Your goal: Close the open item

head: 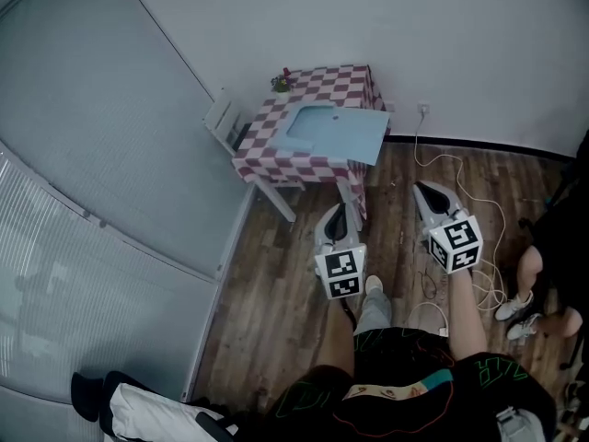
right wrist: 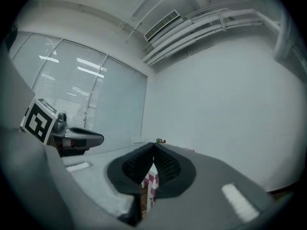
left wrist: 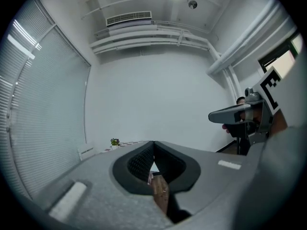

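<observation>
Left tongs, right tongs hover well short of blue item.

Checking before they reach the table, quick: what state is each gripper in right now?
Left gripper: closed, jaws together, nothing held.
Right gripper: closed, jaws together, nothing held.
</observation>
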Demonstrator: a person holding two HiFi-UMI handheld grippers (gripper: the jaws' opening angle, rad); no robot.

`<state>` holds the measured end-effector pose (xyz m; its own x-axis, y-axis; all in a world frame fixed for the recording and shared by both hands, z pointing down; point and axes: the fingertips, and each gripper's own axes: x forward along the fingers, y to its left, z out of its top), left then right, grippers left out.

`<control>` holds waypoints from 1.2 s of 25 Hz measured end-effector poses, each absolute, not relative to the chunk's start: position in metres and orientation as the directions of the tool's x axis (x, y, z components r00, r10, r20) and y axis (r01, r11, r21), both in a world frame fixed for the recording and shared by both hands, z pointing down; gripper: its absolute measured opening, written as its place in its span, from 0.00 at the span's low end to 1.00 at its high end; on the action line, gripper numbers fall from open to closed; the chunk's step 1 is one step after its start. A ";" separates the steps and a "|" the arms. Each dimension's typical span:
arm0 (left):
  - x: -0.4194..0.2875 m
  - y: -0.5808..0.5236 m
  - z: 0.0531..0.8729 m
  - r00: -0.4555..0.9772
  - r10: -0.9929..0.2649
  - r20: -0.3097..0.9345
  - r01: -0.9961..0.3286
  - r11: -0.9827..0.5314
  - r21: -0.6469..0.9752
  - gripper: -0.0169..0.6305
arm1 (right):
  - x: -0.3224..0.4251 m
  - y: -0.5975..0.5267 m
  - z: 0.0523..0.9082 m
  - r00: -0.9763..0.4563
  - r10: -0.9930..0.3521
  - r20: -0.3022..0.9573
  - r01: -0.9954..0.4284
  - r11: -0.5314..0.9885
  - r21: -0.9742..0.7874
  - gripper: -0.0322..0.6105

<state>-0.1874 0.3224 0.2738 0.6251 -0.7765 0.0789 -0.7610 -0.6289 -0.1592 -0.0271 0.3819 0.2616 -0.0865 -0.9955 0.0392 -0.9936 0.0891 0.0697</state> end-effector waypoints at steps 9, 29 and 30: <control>-0.164 0.274 0.305 0.630 -0.764 0.143 -0.751 -0.645 -0.140 0.04 | -0.008 0.335 0.292 -0.079 -0.993 0.083 -0.996 0.082 0.036 0.05; -0.101 0.149 0.433 0.667 -0.647 0.369 -0.706 -0.708 0.035 0.04 | 0.028 0.196 0.419 -0.110 -0.941 0.319 -0.992 0.082 -0.100 0.05; -0.094 0.144 0.435 0.684 -0.631 0.365 -0.692 -0.720 0.051 0.04 | 0.034 0.190 0.421 -0.102 -0.939 0.328 -0.992 0.072 -0.102 0.05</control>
